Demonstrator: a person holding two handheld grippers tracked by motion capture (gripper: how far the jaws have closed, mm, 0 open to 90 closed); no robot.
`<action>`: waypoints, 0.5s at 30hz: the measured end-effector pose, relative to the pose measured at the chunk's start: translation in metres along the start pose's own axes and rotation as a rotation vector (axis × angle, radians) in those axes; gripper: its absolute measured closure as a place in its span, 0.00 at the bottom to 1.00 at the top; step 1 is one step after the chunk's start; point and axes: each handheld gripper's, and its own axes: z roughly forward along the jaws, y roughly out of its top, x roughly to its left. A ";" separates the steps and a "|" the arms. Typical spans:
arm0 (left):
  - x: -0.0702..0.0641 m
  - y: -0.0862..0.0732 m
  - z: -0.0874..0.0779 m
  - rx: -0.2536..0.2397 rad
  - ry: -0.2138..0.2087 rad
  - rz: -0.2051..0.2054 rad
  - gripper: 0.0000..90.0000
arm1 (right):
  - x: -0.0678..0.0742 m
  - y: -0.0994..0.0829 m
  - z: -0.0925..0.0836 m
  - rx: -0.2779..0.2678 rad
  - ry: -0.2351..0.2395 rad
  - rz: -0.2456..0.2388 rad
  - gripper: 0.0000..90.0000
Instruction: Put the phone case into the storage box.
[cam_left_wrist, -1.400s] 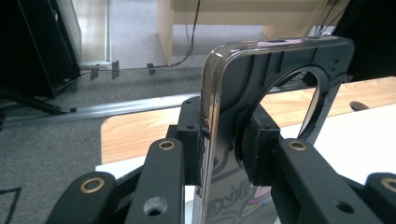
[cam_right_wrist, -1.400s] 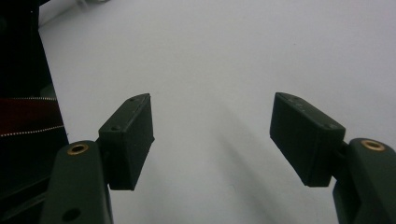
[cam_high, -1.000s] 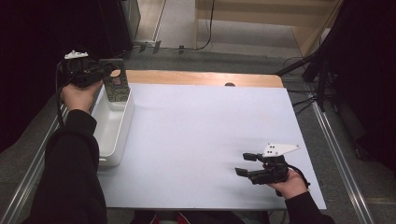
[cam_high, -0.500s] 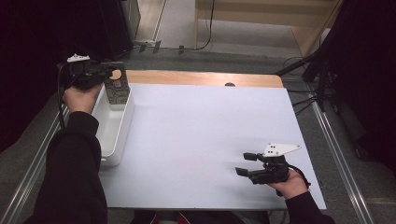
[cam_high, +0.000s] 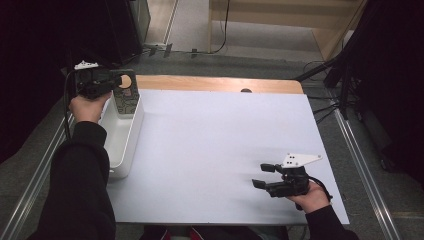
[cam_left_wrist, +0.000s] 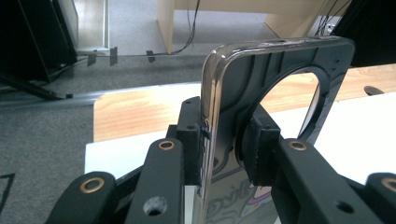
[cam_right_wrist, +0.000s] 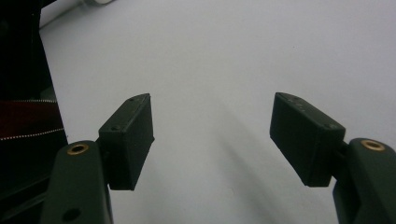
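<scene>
Grip check: left gripper (cam_high: 116, 83) is clamped on the phone case (cam_left_wrist: 261, 116), held upright above the far end of the white bin (cam_high: 121, 145). Case should be kept vertical and swung clear of the rim. Right gripper (cam_high: 265, 176) is held apart, empty, low over the table (cam_high: 210, 135).

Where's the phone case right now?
In the high view the phone case is at far left, held upright in the left tool over the far end of the white bin. The left gripper view shows the pads clamped on its edge.
</scene>
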 end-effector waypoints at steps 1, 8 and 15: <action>0.000 -0.001 0.000 -0.002 -0.002 0.000 0.79 | 0.000 0.000 0.000 0.000 0.000 0.001 0.33; 0.003 -0.006 0.002 -0.008 0.004 -0.009 0.79 | 0.000 0.000 0.001 0.001 0.003 0.003 0.33; 0.003 -0.010 0.005 0.015 -0.002 -0.003 0.79 | 0.000 0.000 0.000 0.001 0.002 0.003 0.33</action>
